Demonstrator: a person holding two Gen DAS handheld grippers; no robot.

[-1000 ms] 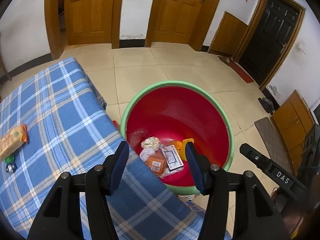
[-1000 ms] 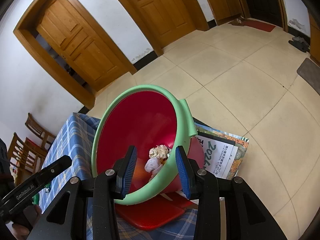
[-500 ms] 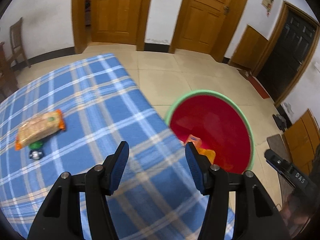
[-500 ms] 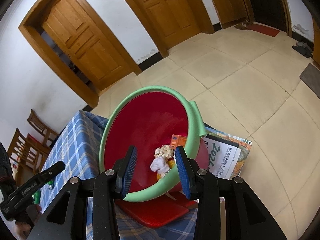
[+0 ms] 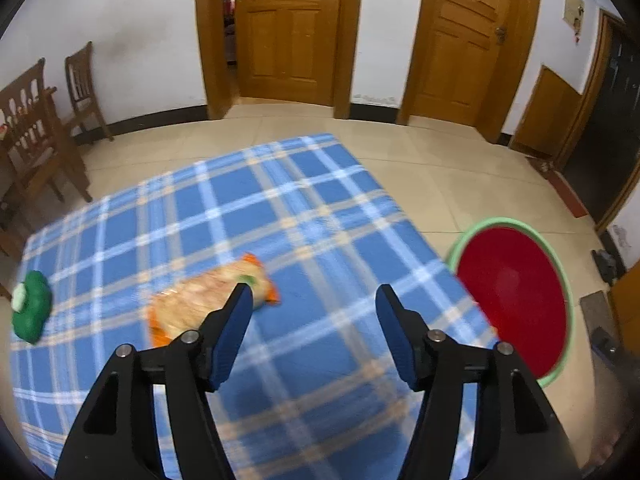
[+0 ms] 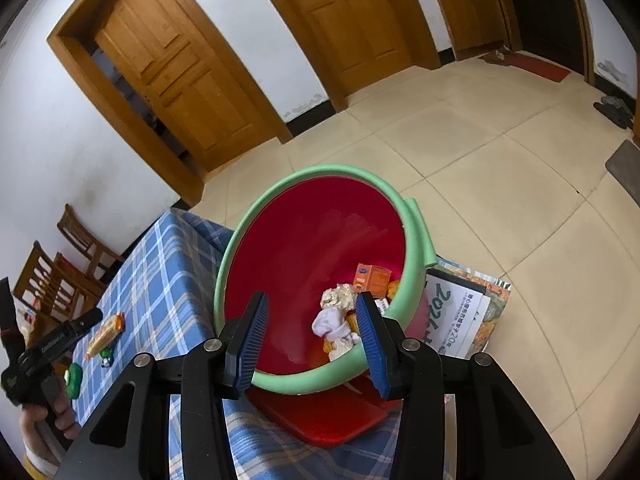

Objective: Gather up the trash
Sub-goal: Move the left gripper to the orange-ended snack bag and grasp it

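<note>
A red bin with a green rim is tilted against the blue plaid table; my right gripper is shut on its near rim. Inside lie crumpled white paper, an orange box and other scraps. In the left wrist view the bin is at the right, past the table edge. My left gripper is open and empty above the table. An orange snack packet lies just beyond its left finger. A green object lies far left.
A red lid lies on the table under the bin. A calendar leans beside the bin. Wooden chairs stand left of the table. Tiled floor and wooden doors lie beyond.
My left gripper has swung left from over the bin to over the table, toward the snack packet. The right gripper has held the bin rim; the trash inside has shifted slightly.
</note>
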